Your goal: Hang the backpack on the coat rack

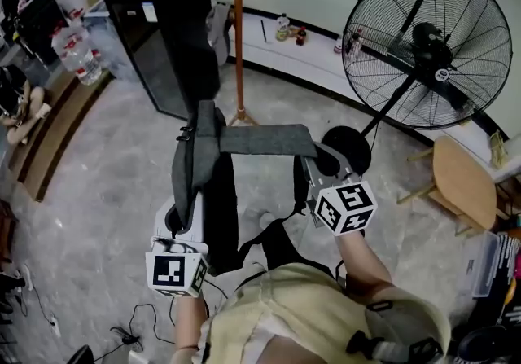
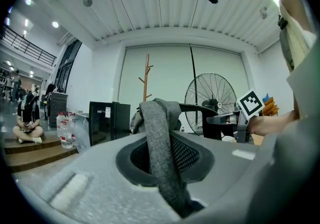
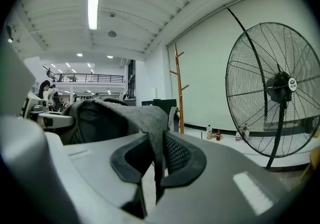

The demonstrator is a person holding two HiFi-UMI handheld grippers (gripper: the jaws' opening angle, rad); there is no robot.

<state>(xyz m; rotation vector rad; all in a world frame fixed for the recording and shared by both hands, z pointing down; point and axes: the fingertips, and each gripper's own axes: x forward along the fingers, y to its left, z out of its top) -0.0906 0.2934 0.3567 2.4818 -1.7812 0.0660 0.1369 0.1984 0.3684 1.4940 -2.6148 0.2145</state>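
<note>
- Head view: the left gripper (image 1: 186,206) and the right gripper (image 1: 310,157) each have their fingers closed on a grey strap (image 1: 264,140) of the backpack (image 1: 220,220). The backpack hangs between them above the floor, at the middle of the frame. The coat rack (image 1: 239,37) stands well apart at the upper middle, so this looks like the carrying step. The cabinet (image 1: 167,37) label is too small to read, and the cubes show only square markers.
- Left gripper view: the fingers pinch the strap (image 2: 159,160), which runs up the lower middle of the frame. The coat rack (image 2: 146,80) is far off at centre. The next move probably calls for closing in and lifting a strap loop above a peg.
- Right gripper view: the fingers clamp a strap edge (image 3: 156,143), with the coat rack (image 3: 178,85) beyond. The fan (image 3: 280,87) hub badge is unreadable.
</note>
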